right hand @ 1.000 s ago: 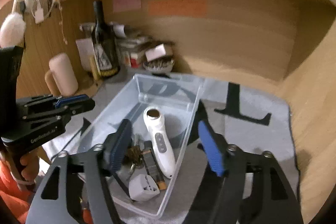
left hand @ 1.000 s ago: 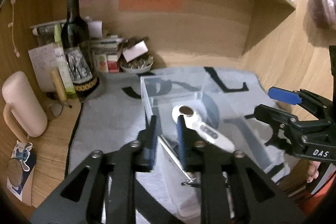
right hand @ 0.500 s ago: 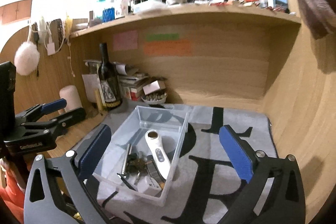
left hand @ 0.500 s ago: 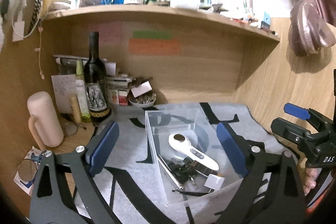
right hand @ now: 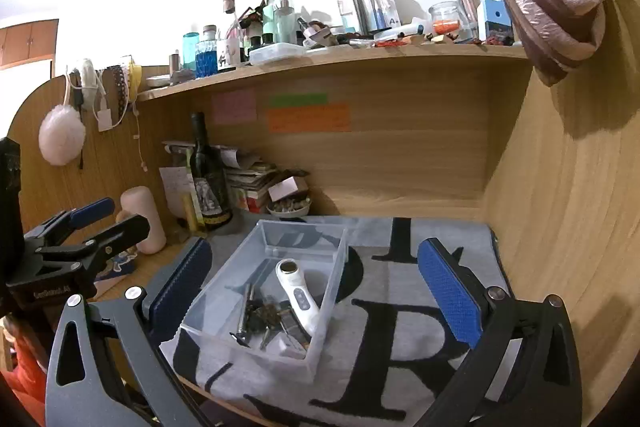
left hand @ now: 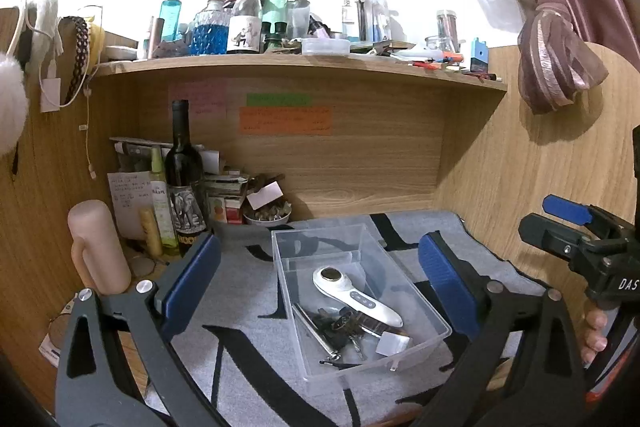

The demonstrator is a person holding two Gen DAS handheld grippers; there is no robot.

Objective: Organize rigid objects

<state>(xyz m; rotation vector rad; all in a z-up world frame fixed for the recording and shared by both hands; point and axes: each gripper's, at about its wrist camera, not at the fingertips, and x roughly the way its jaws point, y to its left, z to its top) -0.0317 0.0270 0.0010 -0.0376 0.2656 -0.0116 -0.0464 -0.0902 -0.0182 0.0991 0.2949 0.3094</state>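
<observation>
A clear plastic bin (left hand: pixel 436 325) (right hand: pixel 334 267) sits on a grey mat with black letters (left hand: pixel 248 359) (right hand: pixel 404 311). In it lie a white handheld device (left hand: pixel 356 297) (right hand: pixel 298 297), a bunch of keys (left hand: pixel 340 325) (right hand: pixel 264 315), a metal tool (left hand: pixel 314 327) (right hand: pixel 244 307) and a white plug adapter (left hand: pixel 390 343). My left gripper (left hand: pixel 320 279) is open and empty, held back above the bin's near side. My right gripper (right hand: pixel 312 287) is open and empty, also back from the bin.
A dark wine bottle (left hand: pixel 182 179) (right hand: pixel 208 175), a pink cylinder (left hand: pixel 98 247) (right hand: pixel 144 219), papers, boxes and a small bowl (left hand: pixel 268 215) stand at the back left. A wooden shelf (left hand: pixel 300 61) crowded with bottles runs overhead. A wooden wall (right hand: pixel 560 187) stands at the right.
Both grippers have pulled back and up from the bin and opened wide. The left one was nearly shut over the bin a second ago.
</observation>
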